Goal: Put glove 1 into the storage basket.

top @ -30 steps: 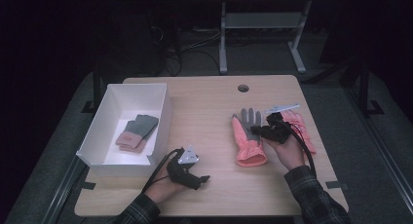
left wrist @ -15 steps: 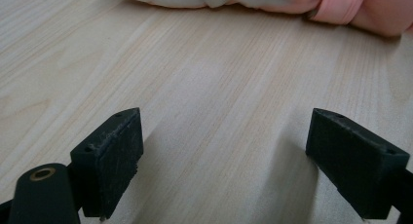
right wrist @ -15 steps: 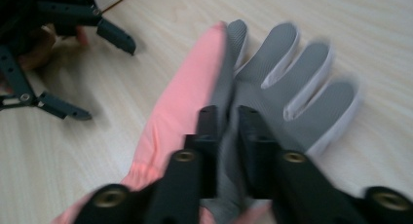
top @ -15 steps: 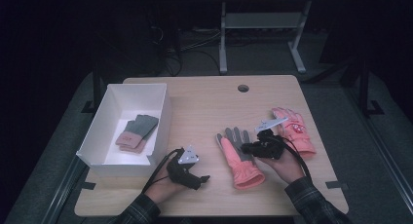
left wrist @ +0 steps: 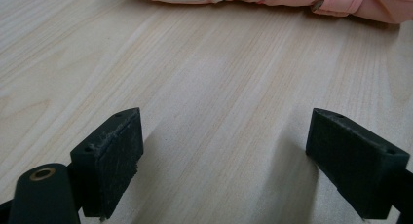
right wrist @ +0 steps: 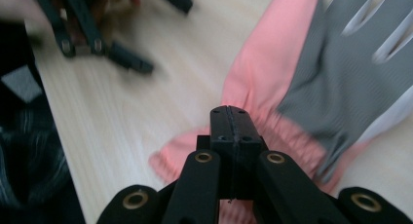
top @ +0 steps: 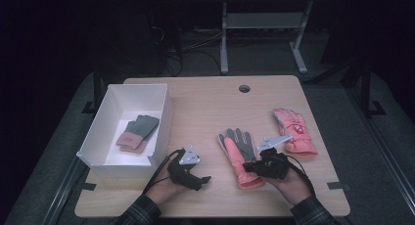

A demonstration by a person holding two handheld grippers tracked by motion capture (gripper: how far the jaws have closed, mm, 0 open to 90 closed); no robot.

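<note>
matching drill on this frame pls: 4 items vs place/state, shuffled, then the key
Items
1. left gripper
2. right gripper
3. pink glove with grey palm
4. small folded glove

Place or state
A. lies inside the white box
B. jaws open over bare table
C. jaws shut, at the glove's cuff
D. flat on the table, palm up, fingers pointing away from the person

Pairs: 1-B, 2-C, 3-D, 4-A
</note>
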